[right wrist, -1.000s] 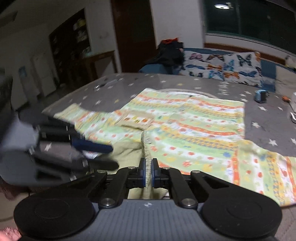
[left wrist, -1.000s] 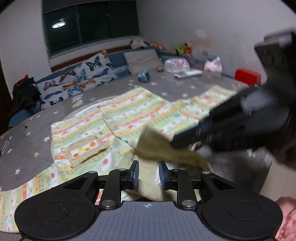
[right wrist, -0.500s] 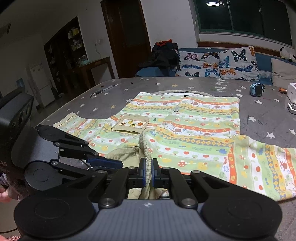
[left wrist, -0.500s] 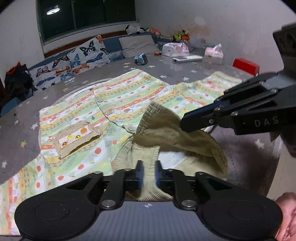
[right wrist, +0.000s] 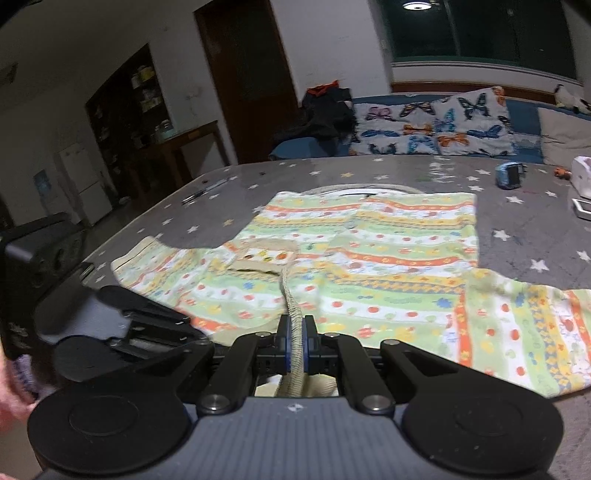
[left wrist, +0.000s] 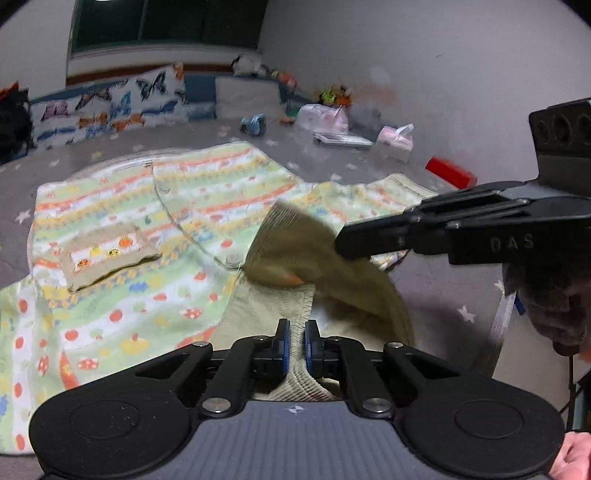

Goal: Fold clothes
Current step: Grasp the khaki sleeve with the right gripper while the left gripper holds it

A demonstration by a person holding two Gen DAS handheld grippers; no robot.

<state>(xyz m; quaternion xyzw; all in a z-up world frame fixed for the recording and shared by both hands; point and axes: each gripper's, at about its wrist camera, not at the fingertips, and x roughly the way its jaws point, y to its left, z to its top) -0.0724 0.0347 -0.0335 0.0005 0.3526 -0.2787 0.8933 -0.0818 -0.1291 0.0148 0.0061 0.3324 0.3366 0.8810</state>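
Our left gripper (left wrist: 295, 345) has just been closing, and its blue-padded jaws now pinch the olive corduroy collar (left wrist: 291, 291) of the garment, the ribbed cloth pressed between the pads. Our right gripper (right wrist: 294, 345) is clamped on the same collar, which runs as a thick tan cord straight up from between its jaws. In the left wrist view the right gripper comes in from the right as a long black arm whose tip lifts a flap of the collar off the cloth below.

The collar belongs to a pale green shirt printed with orange, yellow and white bands of fruit and mushrooms (right wrist: 373, 254). It lies spread open and flat on a grey bed cover dotted with white stars (right wrist: 524, 221). A tan-edged chest pocket (left wrist: 107, 254) sits on the shirt left of the collar, and a sleeve stretches away beyond the collar to the right.

Beyond the shirt, near the far edge of the bed cover, lie a small blue gadget (left wrist: 255, 123), a pink tissue pack (left wrist: 395, 142) and a red box (left wrist: 450, 172). Behind these a butterfly-print pillow (right wrist: 428, 127) leans against the wall under a dark window (right wrist: 480, 29). A dark wooden door (right wrist: 247, 74) stands far left of the shirt.
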